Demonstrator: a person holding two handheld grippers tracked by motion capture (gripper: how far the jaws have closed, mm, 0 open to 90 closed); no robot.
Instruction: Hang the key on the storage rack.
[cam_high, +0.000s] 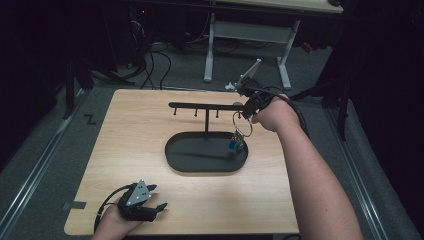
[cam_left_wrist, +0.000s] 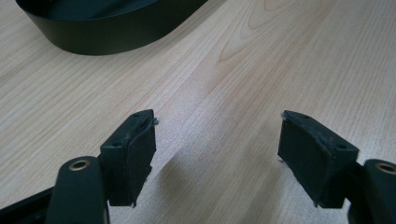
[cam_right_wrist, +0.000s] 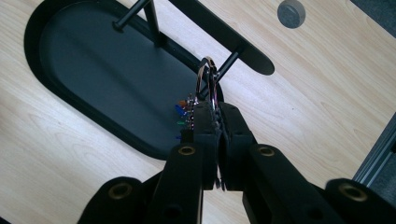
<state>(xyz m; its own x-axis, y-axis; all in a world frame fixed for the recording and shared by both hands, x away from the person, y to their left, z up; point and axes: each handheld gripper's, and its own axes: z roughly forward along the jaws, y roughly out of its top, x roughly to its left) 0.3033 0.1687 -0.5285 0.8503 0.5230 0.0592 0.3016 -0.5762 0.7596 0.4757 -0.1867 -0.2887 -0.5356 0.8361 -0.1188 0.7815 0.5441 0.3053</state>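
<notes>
Metal key ring (cam_right_wrist: 208, 79) pinched in right claw (cam_right_wrist: 218, 122) beside rack peg; left claw (cam_left_wrist: 217, 156) spread

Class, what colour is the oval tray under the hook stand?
Black; the tray shows best in the right gripper view.

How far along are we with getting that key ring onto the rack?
Done: the right gripper is shut on the key ring and has it up at the rack's end peg. In hand: lining the ring up with that peg; whether it is already hooked, I can't tell. Left: release. The left gripper rests open on the table.
</notes>
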